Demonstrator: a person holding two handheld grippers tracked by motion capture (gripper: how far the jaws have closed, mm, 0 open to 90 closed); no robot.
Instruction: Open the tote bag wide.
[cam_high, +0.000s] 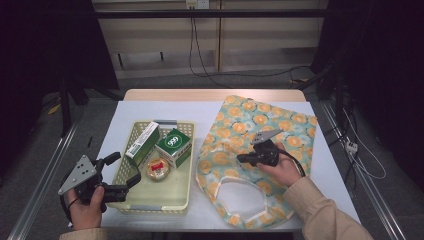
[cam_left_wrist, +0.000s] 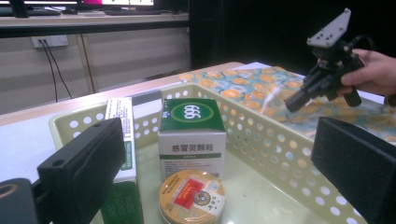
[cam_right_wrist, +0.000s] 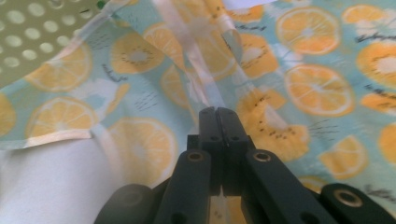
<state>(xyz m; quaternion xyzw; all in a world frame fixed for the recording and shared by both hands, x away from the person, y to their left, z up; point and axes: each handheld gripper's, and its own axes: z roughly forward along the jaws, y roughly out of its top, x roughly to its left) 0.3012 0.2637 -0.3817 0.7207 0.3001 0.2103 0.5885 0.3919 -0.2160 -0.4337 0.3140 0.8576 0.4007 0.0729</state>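
Fabric bag (cam_high: 260, 145), teal with orange slices, lies flat, rumpled.

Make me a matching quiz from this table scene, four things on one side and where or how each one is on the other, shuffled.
1. right gripper
2. left gripper
3. round tin
4. green box

a. jaws open at the basket
b. lying flat, front of basket
c. shut on the orange-print bag
d. upright behind the tin

Pairs: 1-c, 2-a, 3-b, 4-d
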